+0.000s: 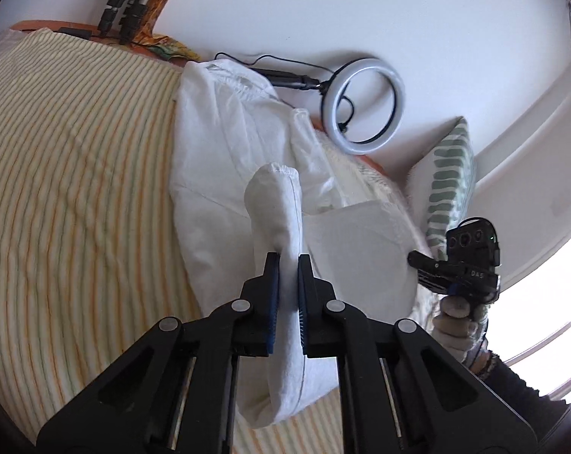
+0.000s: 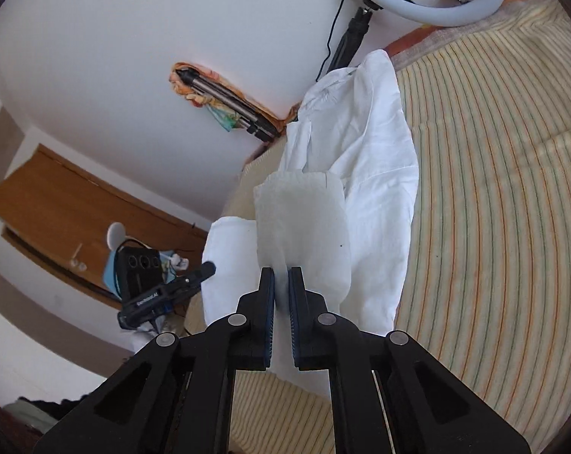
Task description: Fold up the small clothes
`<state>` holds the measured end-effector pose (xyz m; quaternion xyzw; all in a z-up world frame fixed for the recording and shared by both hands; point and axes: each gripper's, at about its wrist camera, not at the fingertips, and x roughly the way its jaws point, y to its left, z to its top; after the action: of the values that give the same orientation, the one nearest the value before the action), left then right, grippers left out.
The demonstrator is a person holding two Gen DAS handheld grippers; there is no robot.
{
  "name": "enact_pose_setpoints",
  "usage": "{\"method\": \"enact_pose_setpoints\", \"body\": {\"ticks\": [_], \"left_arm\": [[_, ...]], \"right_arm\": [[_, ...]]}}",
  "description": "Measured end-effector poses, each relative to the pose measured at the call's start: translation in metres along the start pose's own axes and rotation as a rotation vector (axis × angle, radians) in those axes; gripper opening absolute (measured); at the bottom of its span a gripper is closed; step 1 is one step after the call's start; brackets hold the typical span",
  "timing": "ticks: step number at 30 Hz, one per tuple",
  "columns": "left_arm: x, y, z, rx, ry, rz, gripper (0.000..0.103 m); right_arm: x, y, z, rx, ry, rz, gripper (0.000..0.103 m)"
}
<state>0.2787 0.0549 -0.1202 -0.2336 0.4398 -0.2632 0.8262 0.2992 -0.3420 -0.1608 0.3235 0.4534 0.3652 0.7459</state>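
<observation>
Both claws pinched nearly closed on the white garment [image 1: 225, 159]: left gripper [image 1: 287, 261] holds a sleeve-like end, right gripper [image 2: 281, 274] a folded layer. Garment lies along the bed's [image 1: 77, 170] wall-side edge. Risk: thin pinch slips, fold collapses, or cloth slides off that edge. Room: striped side open; ring light [image 1: 367, 106] and pillow [image 1: 448, 185] crowd the wall side.

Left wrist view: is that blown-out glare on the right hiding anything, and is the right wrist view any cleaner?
Left wrist view: window glare washes out the lower right corner only; white garment stays readable. Right wrist view: even light, no glare; fisheye bends the striped bedcover.
</observation>
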Motion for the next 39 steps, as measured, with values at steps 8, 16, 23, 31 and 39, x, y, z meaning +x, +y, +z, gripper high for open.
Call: {"method": "enact_pose_setpoints", "body": {"ticks": [8,16,23,31,39], "left_arm": [[0.028,0.009,-0.003,0.012,0.067,0.137,0.009],[0.016,0.003,-0.011,0.072,0.025,0.172,0.009],[0.006,0.003,-0.010,0.080,0.006,0.290,0.033],[-0.029,-0.040,-0.013,0.211,-0.045,0.259,0.036],[0.024,-0.045,-0.039,0.235,0.126,0.320,0.036]], "right_arm": [[0.009,-0.032,0.012,0.061,0.024,-0.188,0.015],[0.028,0.000,0.024,-0.044,0.043,-0.104,0.004],[0.041,-0.011,0.026,-0.028,0.051,-0.288,0.000],[0.010,0.062,0.002,-0.281,-0.032,-0.500,0.007],[0.046,0.068,-0.034,-0.336,0.128,-0.477,0.009]]}}
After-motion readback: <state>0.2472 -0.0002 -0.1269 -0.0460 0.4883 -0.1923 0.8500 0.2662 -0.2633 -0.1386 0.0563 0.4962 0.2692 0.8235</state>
